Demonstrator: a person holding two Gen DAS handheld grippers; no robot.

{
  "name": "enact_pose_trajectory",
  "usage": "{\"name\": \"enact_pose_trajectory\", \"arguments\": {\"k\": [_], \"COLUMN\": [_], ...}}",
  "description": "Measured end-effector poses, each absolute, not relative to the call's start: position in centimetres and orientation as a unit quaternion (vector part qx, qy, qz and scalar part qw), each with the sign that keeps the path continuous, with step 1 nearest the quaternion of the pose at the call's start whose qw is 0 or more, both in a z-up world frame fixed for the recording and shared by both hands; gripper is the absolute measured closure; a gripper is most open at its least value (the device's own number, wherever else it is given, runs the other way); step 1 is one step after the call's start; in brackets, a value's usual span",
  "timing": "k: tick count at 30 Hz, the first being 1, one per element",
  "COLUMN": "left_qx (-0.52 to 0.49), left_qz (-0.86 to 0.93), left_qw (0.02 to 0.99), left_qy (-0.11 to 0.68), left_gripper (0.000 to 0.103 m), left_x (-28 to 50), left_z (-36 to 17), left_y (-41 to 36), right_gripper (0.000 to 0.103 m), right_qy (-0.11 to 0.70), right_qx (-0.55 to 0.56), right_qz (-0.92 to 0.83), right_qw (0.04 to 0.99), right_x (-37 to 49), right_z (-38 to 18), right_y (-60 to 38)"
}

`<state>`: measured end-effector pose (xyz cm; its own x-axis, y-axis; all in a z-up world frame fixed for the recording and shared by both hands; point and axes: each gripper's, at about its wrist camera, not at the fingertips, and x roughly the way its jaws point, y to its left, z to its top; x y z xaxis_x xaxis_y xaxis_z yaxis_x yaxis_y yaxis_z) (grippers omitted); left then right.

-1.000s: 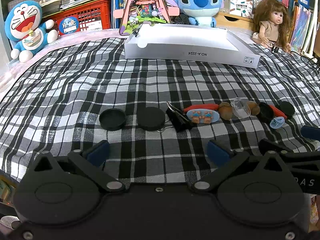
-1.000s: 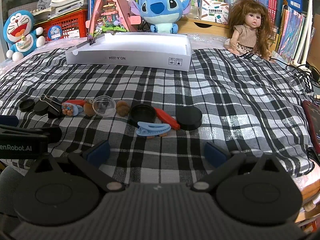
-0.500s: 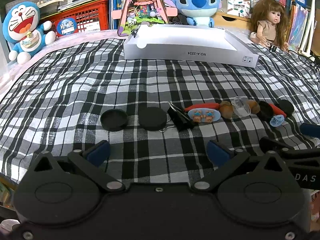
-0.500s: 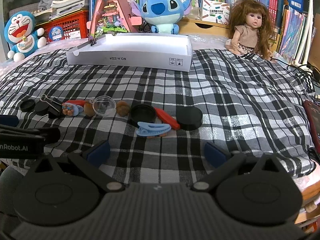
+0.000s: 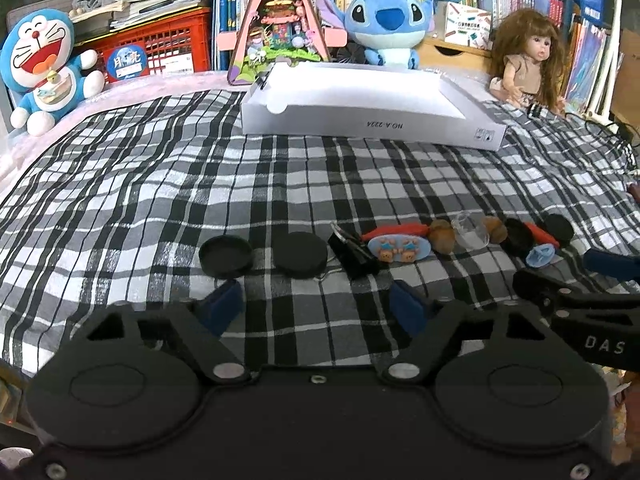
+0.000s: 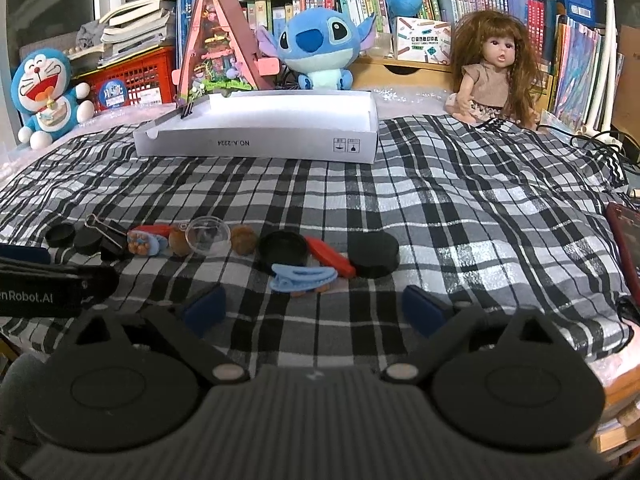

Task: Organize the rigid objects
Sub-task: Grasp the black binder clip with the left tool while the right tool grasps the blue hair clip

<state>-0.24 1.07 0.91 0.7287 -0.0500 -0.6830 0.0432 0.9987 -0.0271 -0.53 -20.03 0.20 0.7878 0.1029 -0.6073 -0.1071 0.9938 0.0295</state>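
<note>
A row of small objects lies on the checked cloth: two black lids (image 5: pixel 226 257) (image 5: pixel 302 255), a black binder clip (image 5: pixel 354 254), a blue bear clip (image 5: pixel 399 247), brown nuts (image 5: pixel 442 235), a clear dome (image 6: pixel 208 235), red clips and a blue hair clip (image 6: pixel 303 279). My left gripper (image 5: pixel 316 304) is open and empty just in front of the lids. My right gripper (image 6: pixel 314 308) is open and empty just in front of the blue hair clip. A white box (image 6: pixel 264 130) stands open behind.
Plush toys (image 5: pixel 40 68) (image 6: pixel 316 52), a doll (image 6: pixel 494 76), a red crate (image 5: pixel 156 50) and books line the back. A dark red phone (image 6: pixel 626 240) lies at the right edge. Each gripper shows at the edge of the other's view.
Both grippers have moved forward toward the row of objects, which now looks a little nearer. Nothing was picked up.
</note>
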Motion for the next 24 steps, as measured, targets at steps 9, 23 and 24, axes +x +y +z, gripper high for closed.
{"name": "enact_pose_trajectory", "arguments": {"k": [9, 23, 24], "left_qx": [-0.014, -0.018, -0.019], "left_qz": [-0.056, -0.082, -0.082], "left_qw": [0.934, 0.935, 0.935], "left_qy": [0.351, 0.345, 0.344], "left_gripper": [0.060, 0.079, 0.079], "left_x": [0.0, 1.4, 1.5], "left_z": [1.5, 1.1, 1.1], "left_y": [0.9, 0.3, 0.3], "right_gripper": [0.024, 0.047, 0.047], "right_qy": [0.304, 0.304, 0.304], "right_qx": [-0.013, -0.034, -0.036], "right_qz": [0.067, 0.099, 0.101], "right_qw": [0.950, 0.947, 0.947], "right_x": [-0.2, 0.1, 0.2], "right_z": [0.5, 0.3, 0.3], "right_y": [-19.8, -19.8, -19.8]}}
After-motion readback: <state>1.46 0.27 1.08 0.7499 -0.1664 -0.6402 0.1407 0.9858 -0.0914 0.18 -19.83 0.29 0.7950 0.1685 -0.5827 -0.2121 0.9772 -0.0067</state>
